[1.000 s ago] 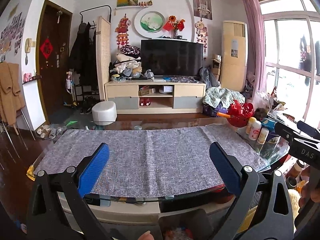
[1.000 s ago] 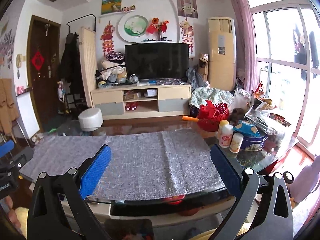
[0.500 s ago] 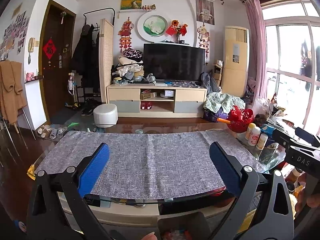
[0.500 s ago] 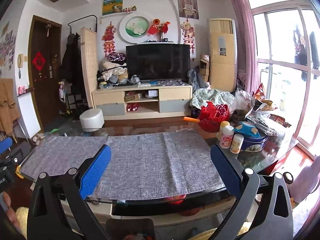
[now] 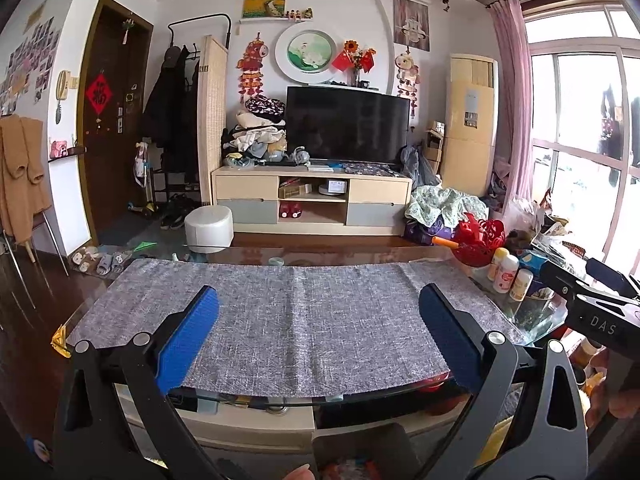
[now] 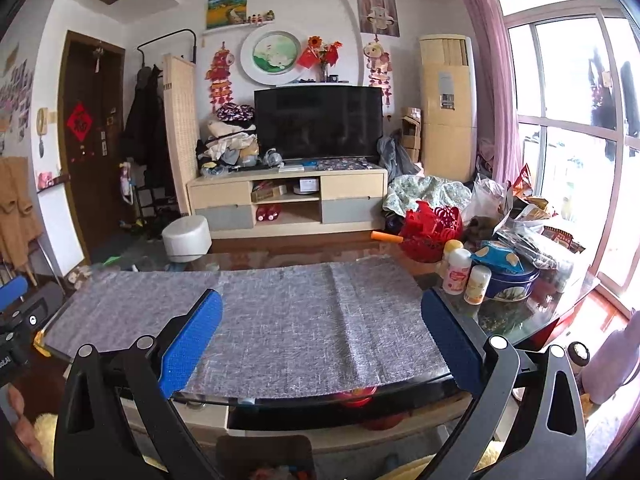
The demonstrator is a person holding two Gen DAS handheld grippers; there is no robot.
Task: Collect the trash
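Observation:
My left gripper (image 5: 318, 292) hangs open over the near edge of a grey cloth (image 5: 296, 312) on a glass coffee table, with nothing between its blue pads. My right gripper (image 6: 322, 296) is also open and holds nothing, over the same cloth (image 6: 300, 312) a little further right. Snack bags and wrappers (image 6: 528, 216) are piled at the table's right end, beyond my right gripper. A blue snack bag (image 6: 496, 254) lies on a blue tin (image 6: 512, 280). No trash lies on the cloth itself.
Small white bottles (image 6: 456, 270) and a red basket (image 6: 432, 232) stand by the pile on the glass table (image 6: 512, 316). Beyond the table are a white stool (image 5: 208, 228), a TV stand (image 5: 312, 200) and a window on the right.
The left wrist view has tilted up slightly, showing more ceiling. The right view has barely drifted. Both grippers stay open and hold nothing.

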